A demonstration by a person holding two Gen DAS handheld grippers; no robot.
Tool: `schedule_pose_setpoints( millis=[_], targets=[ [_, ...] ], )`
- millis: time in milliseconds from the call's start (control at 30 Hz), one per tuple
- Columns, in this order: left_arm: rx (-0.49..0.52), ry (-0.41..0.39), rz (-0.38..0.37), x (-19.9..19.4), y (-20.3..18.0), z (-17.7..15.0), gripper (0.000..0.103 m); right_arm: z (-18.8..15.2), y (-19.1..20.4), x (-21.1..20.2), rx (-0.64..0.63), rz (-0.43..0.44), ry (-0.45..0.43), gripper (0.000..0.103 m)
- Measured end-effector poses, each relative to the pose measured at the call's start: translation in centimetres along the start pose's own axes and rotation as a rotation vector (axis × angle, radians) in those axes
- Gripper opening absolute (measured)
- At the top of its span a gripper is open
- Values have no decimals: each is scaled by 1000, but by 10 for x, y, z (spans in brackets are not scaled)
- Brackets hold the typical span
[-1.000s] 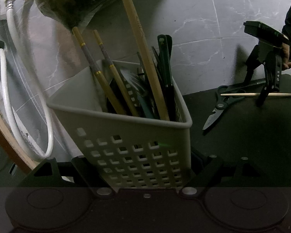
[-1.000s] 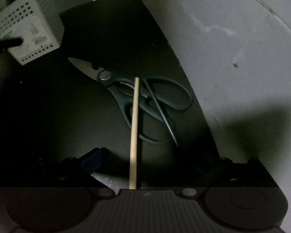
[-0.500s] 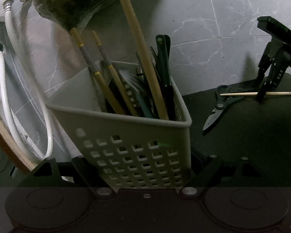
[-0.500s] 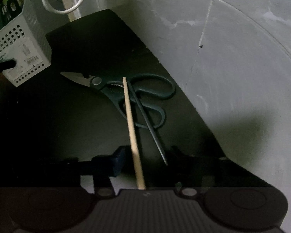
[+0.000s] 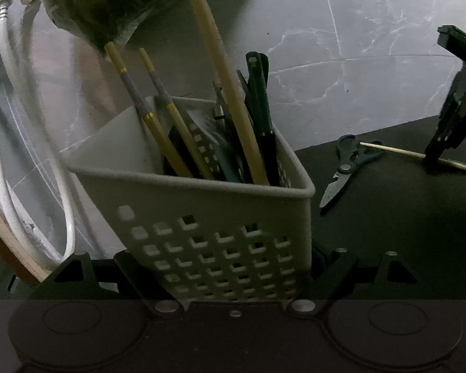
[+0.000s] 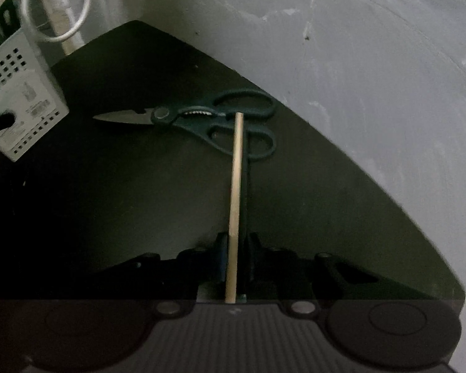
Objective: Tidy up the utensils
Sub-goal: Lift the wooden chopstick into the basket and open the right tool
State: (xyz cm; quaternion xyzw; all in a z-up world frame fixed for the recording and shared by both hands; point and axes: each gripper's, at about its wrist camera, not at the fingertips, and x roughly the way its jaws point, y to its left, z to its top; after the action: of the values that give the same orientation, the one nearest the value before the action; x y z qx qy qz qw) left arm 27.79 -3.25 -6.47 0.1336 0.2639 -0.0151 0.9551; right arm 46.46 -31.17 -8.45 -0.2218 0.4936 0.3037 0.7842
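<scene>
A: Right gripper [image 6: 235, 242], jaws closing?
B: Yes, drawn narrow around a pale wooden chopstick [image 6: 235, 186], with a dark chopstick [image 6: 248, 174] just beside it; both run forward over the handles of the kitchen scissors [image 6: 202, 121] on the dark mat [image 6: 124, 202].
A: Left gripper [image 5: 233, 267]?
B: Clamped on the lower wall of a perforated utensil basket [image 5: 220, 217], which stands tilted, holding chopsticks and dark-handled utensils.
</scene>
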Motion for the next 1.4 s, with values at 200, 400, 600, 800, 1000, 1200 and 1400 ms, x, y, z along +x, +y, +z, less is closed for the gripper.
schedule_pose_setpoints(
  millis=[200, 400, 600, 800, 1000, 1200, 1400],
  targets=[
    [11, -11, -31, 1, 5, -4, 87, -16, 23, -7, 137, -41, 0, 14],
    [23, -25, -67, 0, 12, -7, 87, -32, 39, -14, 293, -39, 1, 14],
    [29, -36, -101, 1, 20, -9, 87, -48, 42, -20, 491, 6, -42, 14],
    [40, -43, -124, 2, 28, -11, 87, -67, 48, -22, 634, 51, -124, 14],
    [52, -48, -139, 2, 32, -12, 87, -85, 56, -25, 739, 91, -226, 14],
    [65, -53, -154, 3, 35, -12, 87, -102, 69, -35, 829, 159, -421, 14],
    [74, -57, -165, 4, 35, -11, 87, -91, 81, -60, 806, 174, -578, 14]
  ],
)
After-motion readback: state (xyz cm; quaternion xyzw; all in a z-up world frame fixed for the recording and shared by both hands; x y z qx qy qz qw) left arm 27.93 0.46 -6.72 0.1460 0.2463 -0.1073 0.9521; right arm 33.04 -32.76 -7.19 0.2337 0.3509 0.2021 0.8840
